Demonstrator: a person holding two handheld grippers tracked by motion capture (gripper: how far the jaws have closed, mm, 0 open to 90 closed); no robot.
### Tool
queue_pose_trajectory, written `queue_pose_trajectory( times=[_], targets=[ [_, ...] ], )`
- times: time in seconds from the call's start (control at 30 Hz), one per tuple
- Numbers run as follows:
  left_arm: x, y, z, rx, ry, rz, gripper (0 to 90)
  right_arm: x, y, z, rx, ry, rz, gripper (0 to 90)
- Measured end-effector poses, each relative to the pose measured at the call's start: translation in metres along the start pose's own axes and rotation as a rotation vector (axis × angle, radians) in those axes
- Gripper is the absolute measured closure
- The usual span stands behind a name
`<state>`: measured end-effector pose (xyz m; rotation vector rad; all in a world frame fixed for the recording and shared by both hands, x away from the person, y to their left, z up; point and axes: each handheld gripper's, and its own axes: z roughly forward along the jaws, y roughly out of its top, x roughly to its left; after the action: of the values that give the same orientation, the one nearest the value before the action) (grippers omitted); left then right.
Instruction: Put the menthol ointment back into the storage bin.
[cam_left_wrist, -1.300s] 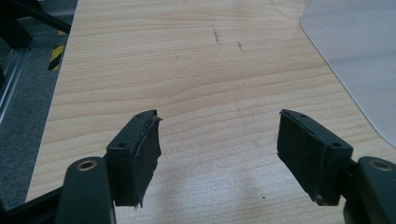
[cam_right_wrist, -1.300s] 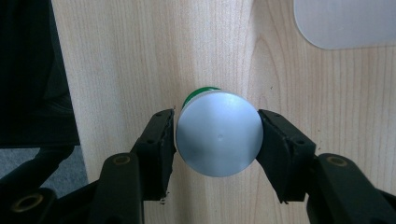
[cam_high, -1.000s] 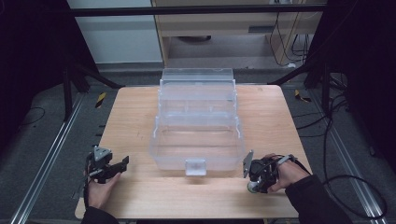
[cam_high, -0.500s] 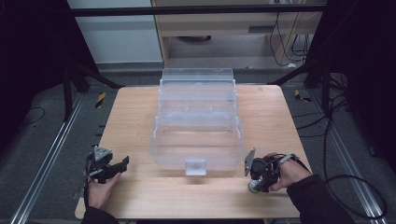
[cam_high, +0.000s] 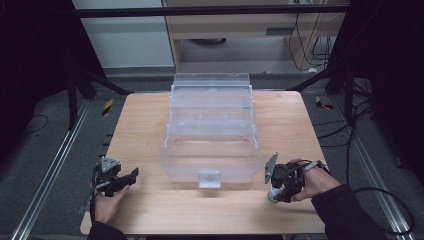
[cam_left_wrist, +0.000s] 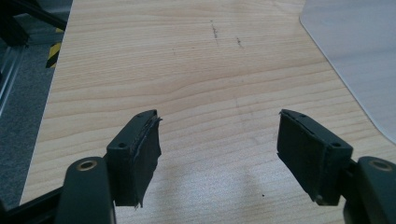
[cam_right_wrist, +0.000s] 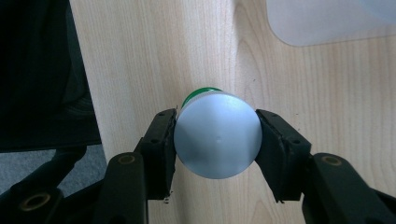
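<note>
A clear plastic tiered box (cam_high: 212, 130) stands open in the middle of the wooden table (cam_high: 145, 125). At the front right, my right gripper (cam_high: 274, 192) is shut on a small white-and-green bottle (cam_high: 273, 195). In the right gripper view the bottle's round grey-white end (cam_right_wrist: 217, 134) sits squeezed between both pads, a green rim (cam_right_wrist: 198, 92) showing behind it. My left gripper (cam_high: 131, 175) rests near the front left edge, open, with bare wood between its pads (cam_left_wrist: 140, 154). A corner of the box (cam_left_wrist: 355, 51) shows at the upper right of the left gripper view.
A white latch tab (cam_high: 209, 178) sits on the box's front wall. Metal rails (cam_high: 50, 165) run along the floor on both sides of the table. Cables (cam_high: 360, 125) lie on the floor at the right. A wooden cabinet (cam_high: 240, 25) stands behind the table.
My right gripper has shifted slightly toward the front edge with the bottle. The left gripper has stayed in place.
</note>
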<state>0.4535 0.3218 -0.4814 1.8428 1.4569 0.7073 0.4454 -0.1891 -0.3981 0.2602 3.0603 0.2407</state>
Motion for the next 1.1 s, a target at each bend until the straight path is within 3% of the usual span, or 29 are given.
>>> queue_pose_trajectory(
  times=[0.5,1.1],
  targets=[
    [-0.001,0.000,0.002,0.010,-0.003,0.006,29.4,-0.002,0.005,-0.035,-0.036,-0.044,0.011,50.4],
    [0.000,-0.001,0.002,0.012,-0.004,0.005,29.3,-0.014,0.017,-0.068,-0.062,-0.050,0.020,50.4]
  ],
)
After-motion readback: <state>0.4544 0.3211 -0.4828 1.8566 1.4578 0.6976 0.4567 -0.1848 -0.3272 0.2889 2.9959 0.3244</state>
